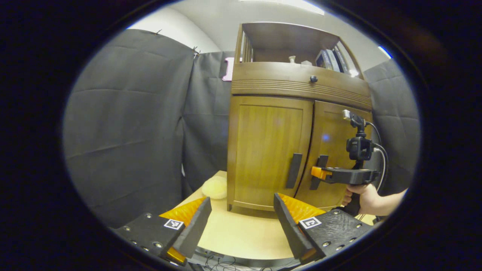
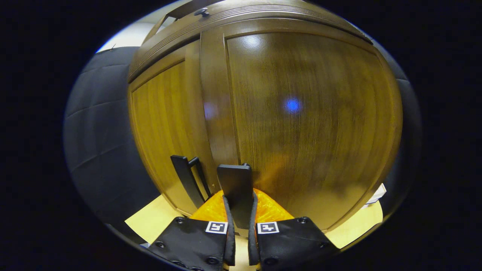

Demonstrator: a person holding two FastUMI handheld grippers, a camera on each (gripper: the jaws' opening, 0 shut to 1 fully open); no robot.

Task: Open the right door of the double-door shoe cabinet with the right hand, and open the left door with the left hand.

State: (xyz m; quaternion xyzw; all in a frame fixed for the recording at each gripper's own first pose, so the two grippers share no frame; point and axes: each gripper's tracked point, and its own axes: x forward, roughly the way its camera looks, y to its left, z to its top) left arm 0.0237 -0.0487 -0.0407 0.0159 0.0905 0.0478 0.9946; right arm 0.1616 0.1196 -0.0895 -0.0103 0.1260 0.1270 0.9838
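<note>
Broadly, the black cloth wall (image 1: 128,124) hangs behind and to either side of a brown wooden shoe cabinet (image 1: 297,81) that stands on a pale desk (image 1: 241,229). In the left gripper view the cabinet sits right of centre, with an open shelf on top holding a few books (image 1: 331,59) and small pale items, then a ribbed drawer front with a dark round knob (image 1: 313,79), then the two doors. The left door (image 1: 269,146) looks flush with the frame, and its dark vertical handle (image 1: 294,170) lies near the middle seam. The right door (image 2: 312,124) takes up most of the right gripper view, its grain blurred, with a blue glint on the panel; whether it has come away from the frame cannot be told.

A soft yellowish object (image 1: 215,187) lies on the desk at the cabinet's left front corner.

The right gripper (image 2: 241,203) is pressed together on the right door's handle (image 2: 235,188), one finger on each side of the dark bar. From the left gripper view the same tool is seen at that handle, orange at its tip, with a camera mounted above it and a hand (image 1: 367,197) around its grip.

The left gripper (image 1: 241,222) hangs over the desk, well short of the cabinet, its fingers spread wide with nothing between them.
</note>
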